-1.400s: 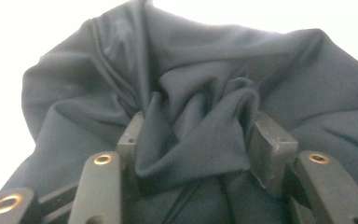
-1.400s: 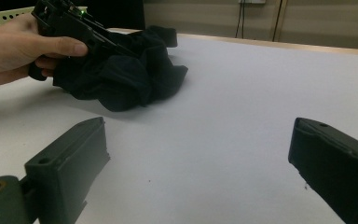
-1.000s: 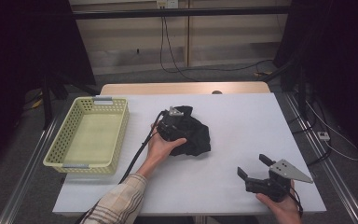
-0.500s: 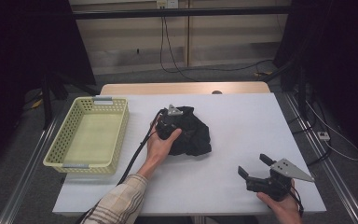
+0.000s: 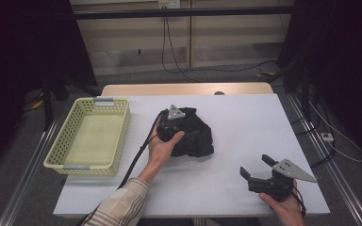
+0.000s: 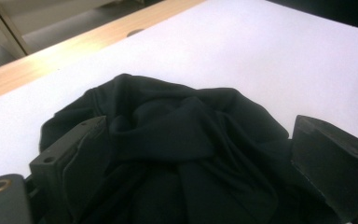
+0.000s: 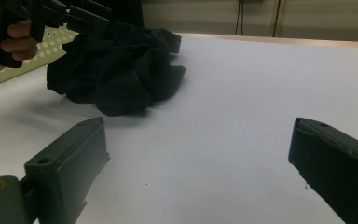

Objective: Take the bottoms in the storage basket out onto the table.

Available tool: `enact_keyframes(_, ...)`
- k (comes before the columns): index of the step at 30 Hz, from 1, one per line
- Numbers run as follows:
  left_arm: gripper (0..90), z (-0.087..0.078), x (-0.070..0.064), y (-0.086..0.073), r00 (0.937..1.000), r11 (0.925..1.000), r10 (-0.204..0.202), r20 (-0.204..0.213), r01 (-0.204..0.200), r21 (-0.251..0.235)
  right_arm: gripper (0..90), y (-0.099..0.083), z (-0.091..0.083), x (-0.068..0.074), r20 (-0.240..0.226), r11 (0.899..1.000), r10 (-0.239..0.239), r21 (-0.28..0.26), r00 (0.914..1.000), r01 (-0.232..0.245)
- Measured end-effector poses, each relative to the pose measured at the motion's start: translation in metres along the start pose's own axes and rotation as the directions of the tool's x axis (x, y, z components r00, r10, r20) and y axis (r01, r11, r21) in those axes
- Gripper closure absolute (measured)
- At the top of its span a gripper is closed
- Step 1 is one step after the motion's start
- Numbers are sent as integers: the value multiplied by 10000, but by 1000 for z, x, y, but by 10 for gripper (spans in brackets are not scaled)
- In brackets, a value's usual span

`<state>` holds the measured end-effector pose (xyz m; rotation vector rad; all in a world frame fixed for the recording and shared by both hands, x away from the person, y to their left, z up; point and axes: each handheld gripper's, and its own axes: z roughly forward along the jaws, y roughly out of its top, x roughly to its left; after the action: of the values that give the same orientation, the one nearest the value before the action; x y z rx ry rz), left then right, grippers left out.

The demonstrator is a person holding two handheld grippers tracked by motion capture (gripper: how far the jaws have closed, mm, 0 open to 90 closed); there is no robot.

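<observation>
Right now my left gripper (image 5: 175, 123) is down on the black cloth (image 5: 195, 136), which lies in a crumpled heap near the middle of the table (image 5: 245, 117), just right of the yellow basket (image 5: 90, 136). In the left gripper view the jaws stand wide, one on each side of the heap, with folds of cloth (image 6: 177, 140) bulging up between them — they straddle it but have not pinched anything yet. So I judge this to be the grasp step: placed over the cloth, not yet closed.

My right gripper (image 5: 259, 173) rests near the table's front right edge, well apart from the cloth. Its jaws are wide too and hold nothing; its own view looks across bare white table toward the heap (image 7: 121, 70), with my left hand (image 7: 9, 39) at the far left.

Next, I think, the left jaws need to close on a good thick fold — not a thin outer layer that would slip free — and then lift. The basket is empty and close by on the left, so it looks the likely place for the cloth. The cloth is limp, so it will hang and drag; it wants a lift high enough to clear the basket's rim. The right gripper may have to come in to gather a trailing end.
</observation>
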<state>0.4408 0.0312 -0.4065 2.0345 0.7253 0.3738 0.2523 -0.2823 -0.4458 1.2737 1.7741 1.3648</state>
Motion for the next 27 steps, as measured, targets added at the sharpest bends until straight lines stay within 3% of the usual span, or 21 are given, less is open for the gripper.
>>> enact_keyframes(4, 64, -8, 1, -1, 9998, 9999, -102, -141, 100, -125, 45, 1, 1, 1, 22, 10000, -49, 12, 10000, 49)
enact_keyframes(7, 64, -12, 1, -1, 9996, 9994, -230, 140, 233, -238, 46, 1, 2, 2, -17, 10000, -80, 16, 10000, 80)
enact_keyframes(9, 64, -16, 1, -1, 9996, 9998, -82, 259, 86, -179, 45, 1, 2, 2, -25, 9999, -106, 9, 9999, 106)
enact_keyframes(14, 62, -25, 1, -3, 9999, 9979, -75, -87, 69, -651, 46, 1, 2, 2, -18, 9999, -140, 9, 9999, 140)
enact_keyframes(20, 57, -38, 0, -2, 9999, 9974, 45, -95, -51, -713, 46, 2, 1, 4, -18, 9998, -222, 13, 9998, 222)
enact_keyframes(27, 41, -48, -1, -3, 9999, 9983, -149, 71, 153, -565, 48, 2, 1, 5, 10, 9997, -259, 28, 9997, 259)
